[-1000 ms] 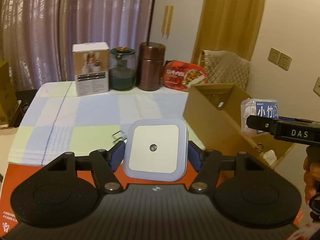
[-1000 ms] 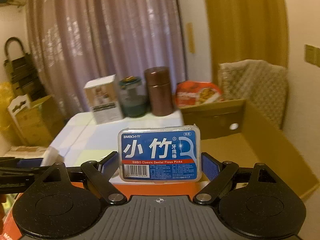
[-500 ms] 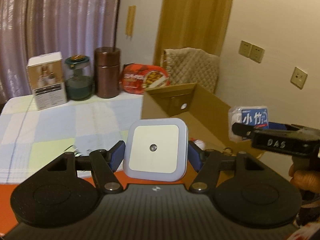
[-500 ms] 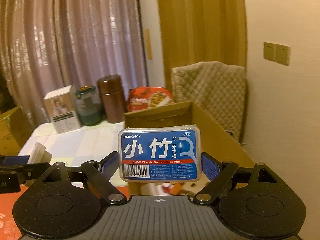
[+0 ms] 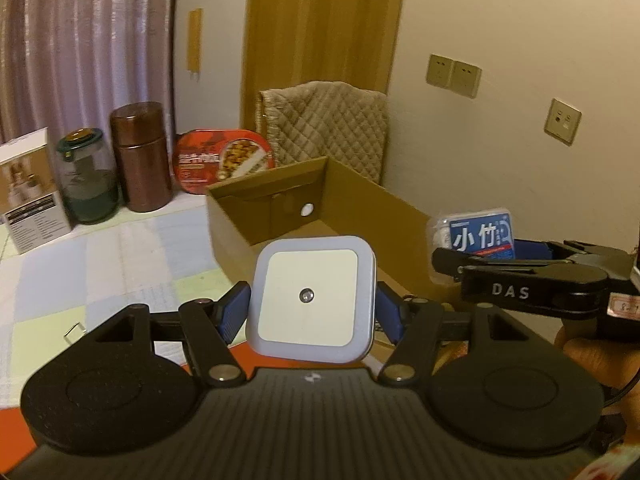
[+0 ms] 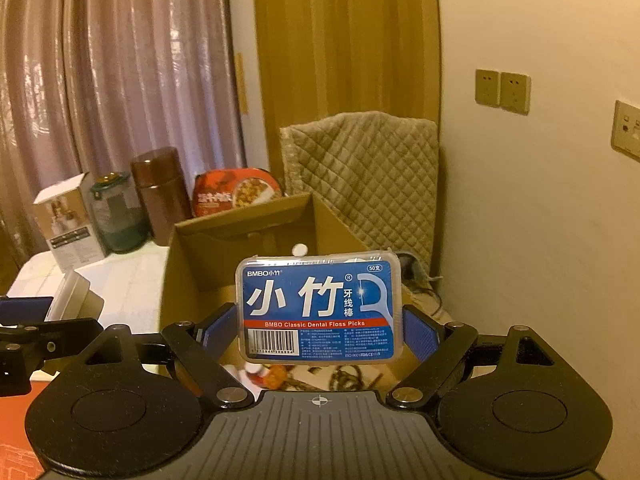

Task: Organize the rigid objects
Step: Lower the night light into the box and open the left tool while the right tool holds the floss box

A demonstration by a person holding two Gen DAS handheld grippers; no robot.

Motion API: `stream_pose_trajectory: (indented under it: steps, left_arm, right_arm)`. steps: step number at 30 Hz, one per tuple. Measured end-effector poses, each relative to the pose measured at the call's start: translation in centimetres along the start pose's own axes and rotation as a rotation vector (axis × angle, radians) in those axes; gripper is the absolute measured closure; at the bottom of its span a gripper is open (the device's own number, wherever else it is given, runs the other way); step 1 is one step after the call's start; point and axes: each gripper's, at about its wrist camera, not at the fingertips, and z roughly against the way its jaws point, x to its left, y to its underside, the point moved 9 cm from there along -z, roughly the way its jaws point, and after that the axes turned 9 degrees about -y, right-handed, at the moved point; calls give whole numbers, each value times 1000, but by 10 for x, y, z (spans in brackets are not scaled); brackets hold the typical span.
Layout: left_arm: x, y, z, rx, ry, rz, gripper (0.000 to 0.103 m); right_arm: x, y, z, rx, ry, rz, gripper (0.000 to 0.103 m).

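My left gripper is shut on a white square night light, held above the near left edge of an open cardboard box. My right gripper is shut on a blue box of dental floss picks, held over the box opening. The right gripper also shows in the left wrist view with the floss box at the box's right side. Small items lie on the box floor.
A white carton, a glass jar, a brown canister and a red food tray stand at the back of the checked tablecloth. A quilted chair back is behind the box. A wall is at right.
Both grippers have swung right, from over the tablecloth toward the cardboard box, still holding the night light and the floss box. The box now sits centred in both views.
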Motion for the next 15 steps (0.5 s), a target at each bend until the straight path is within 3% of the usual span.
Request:
stream_pose_trajectory:
  steps: [15]
  left_arm:
    - [-33,-4,-39,32,67,-63,41]
  right_arm:
    - [-38,6,-10,24,55,-51,20]
